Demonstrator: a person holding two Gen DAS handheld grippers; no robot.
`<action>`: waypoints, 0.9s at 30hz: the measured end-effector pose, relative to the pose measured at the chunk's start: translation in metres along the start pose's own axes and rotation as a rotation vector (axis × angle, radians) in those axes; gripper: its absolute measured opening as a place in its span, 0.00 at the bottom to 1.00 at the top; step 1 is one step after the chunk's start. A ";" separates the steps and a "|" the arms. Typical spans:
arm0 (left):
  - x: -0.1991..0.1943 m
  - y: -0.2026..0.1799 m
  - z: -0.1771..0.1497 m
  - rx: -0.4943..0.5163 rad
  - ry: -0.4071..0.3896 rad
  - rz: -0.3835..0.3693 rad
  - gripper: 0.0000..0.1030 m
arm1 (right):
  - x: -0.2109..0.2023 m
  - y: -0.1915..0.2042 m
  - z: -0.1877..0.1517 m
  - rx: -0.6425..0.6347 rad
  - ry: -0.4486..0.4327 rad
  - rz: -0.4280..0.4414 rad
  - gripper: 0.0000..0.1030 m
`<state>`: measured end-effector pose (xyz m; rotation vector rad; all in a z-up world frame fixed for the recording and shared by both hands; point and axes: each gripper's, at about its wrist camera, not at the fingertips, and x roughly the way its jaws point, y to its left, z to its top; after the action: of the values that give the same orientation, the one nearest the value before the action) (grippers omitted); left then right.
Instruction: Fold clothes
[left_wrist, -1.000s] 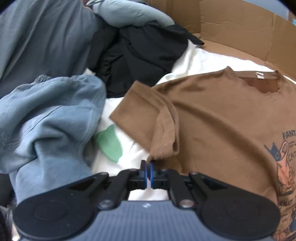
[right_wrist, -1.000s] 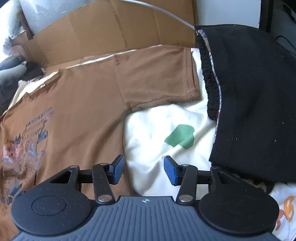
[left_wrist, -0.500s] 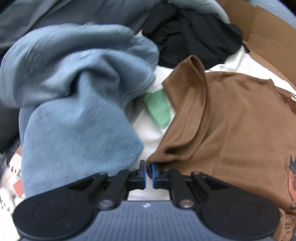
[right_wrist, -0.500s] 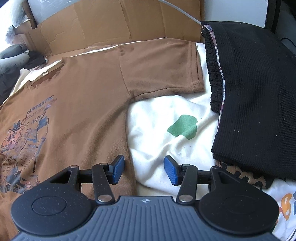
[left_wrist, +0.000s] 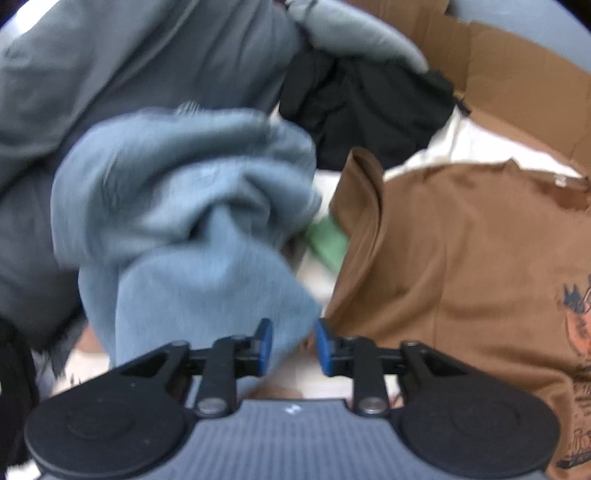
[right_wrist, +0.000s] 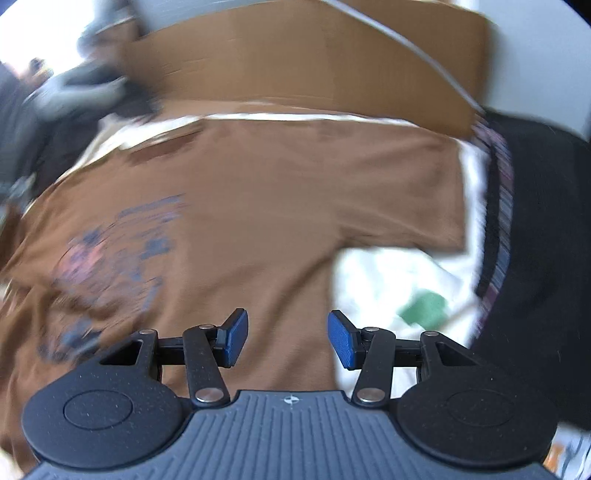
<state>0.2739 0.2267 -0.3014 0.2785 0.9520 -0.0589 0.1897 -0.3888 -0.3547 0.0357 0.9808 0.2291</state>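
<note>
The brown T-shirt (right_wrist: 258, 206) is spread print-side up on a white sheet (right_wrist: 384, 280) with green patches, collar toward the cardboard wall (right_wrist: 295, 66). In the left wrist view its near sleeve (left_wrist: 364, 206) is seen doubled in over the body.

Handling, judged: thin jersey, light and limp, not slippery or fragile; it is expected to drape and drag rather than hold a crease. Hold is best taken at hems, a sleeve cuff or a shoulder seam, pinched through both layers.

The left gripper (left_wrist: 291, 345) has just been opening; its jaws stand apart, nothing pinched, with the shirt edge just beside one pad and the blue-grey garment (left_wrist: 177, 221) behind the other. The right gripper (right_wrist: 284, 338) is released too, half open over the shirt's side, empty.

The surface is soft and crowded: a grey pile (left_wrist: 122, 66) and black clothes (left_wrist: 369, 107) on the left, a black knit item (right_wrist: 546, 229) on the right. Both views are blurred.
</note>
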 end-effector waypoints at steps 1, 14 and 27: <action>0.000 0.000 0.009 0.016 -0.011 -0.019 0.34 | -0.001 0.008 0.004 -0.046 0.007 0.015 0.53; 0.037 -0.012 0.109 0.019 -0.034 -0.241 0.65 | 0.008 0.122 0.034 -0.254 0.045 0.194 0.53; 0.104 0.011 0.113 -0.191 0.165 -0.343 0.46 | 0.047 0.227 0.034 -0.174 0.011 0.344 0.53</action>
<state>0.4260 0.2152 -0.3220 -0.0601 1.1534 -0.2610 0.2030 -0.1548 -0.3445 0.0438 0.9589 0.6307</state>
